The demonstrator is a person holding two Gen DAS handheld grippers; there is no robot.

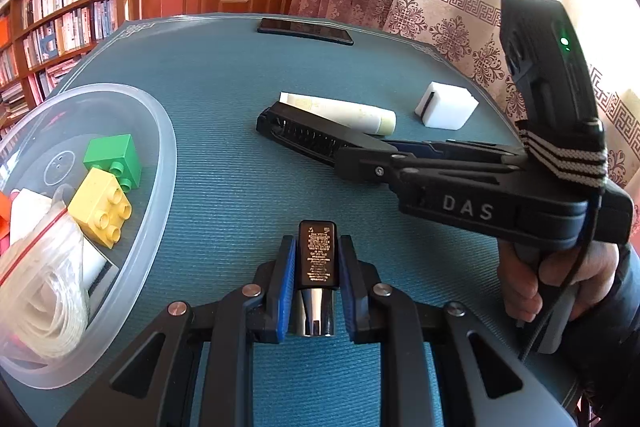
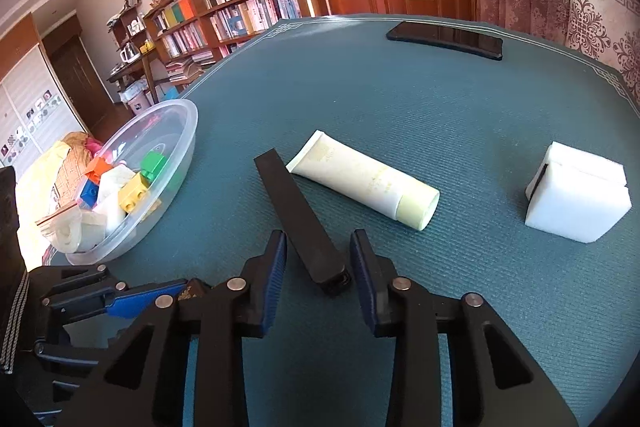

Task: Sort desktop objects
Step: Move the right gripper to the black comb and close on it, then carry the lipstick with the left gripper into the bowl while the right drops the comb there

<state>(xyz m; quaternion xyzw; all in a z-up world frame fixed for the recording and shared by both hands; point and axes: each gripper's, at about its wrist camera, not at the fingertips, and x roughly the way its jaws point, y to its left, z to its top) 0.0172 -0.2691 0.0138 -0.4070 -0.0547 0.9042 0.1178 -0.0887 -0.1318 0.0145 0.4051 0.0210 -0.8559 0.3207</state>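
Bookshelves and a wooden door frame the room, and up front we have a teal-covered desk (image 2: 460,115) with a dark phone (image 2: 444,41) lying at its far edge. Left hand-held gripper (image 1: 316,259) is clamped on a small black bottle with a shiny silver end (image 1: 317,255), blue pads pressed to both its sides, just above the desk. Off to its left sits the clear plastic bowl (image 1: 160,131), loaded with a green brick (image 1: 114,155), a yellow brick (image 1: 100,205) and a bunched clear bag (image 1: 44,275). Over on the right, the right hand-held gripper (image 2: 318,267) stands apart, fingers straddling the near end of a long black comb (image 2: 298,219) that lies flat on the desk; no contact visible. Just beyond the comb, a cream tube (image 2: 364,179) lies on its side, nearly touching the comb's far end. Well to the right, a white foam block (image 2: 576,203) stands alone.
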